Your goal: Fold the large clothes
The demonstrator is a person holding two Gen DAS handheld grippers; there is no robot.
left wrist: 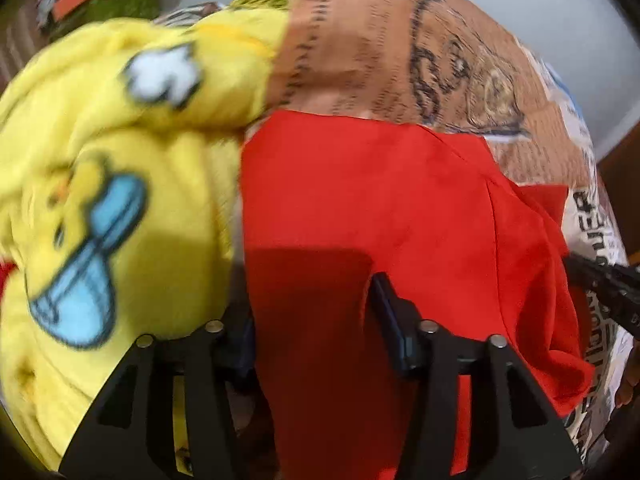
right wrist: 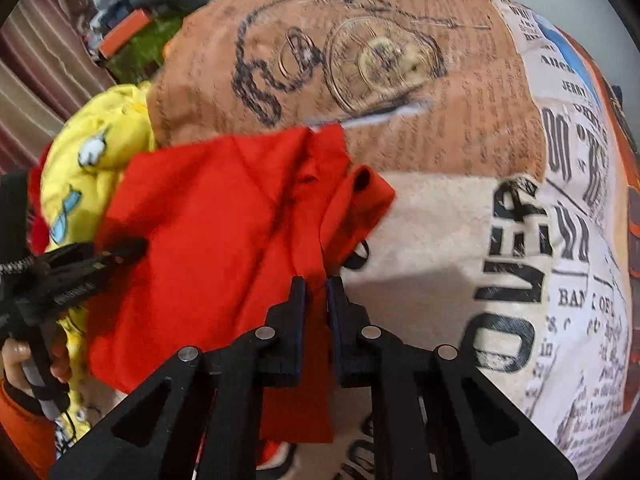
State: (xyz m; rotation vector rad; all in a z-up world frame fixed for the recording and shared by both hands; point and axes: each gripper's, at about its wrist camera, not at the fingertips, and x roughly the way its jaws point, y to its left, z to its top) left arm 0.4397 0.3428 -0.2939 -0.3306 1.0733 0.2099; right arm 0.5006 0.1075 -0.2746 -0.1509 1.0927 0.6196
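A red garment lies on a bed covered by a newspaper-print sheet. In the left wrist view my left gripper has its jaws wide apart, with red cloth draped between and over them; whether it pinches the cloth is hidden. The right gripper shows at the right edge, on the garment's far side. In the right wrist view my right gripper is shut on a bunched fold of the red garment. The left gripper touches the garment's left side there.
A yellow fleece blanket with blue and white cartoon prints lies bunched left of the red garment, also in the right wrist view. The printed sheet spreads to the right. Striped curtains and clutter stand behind the bed.
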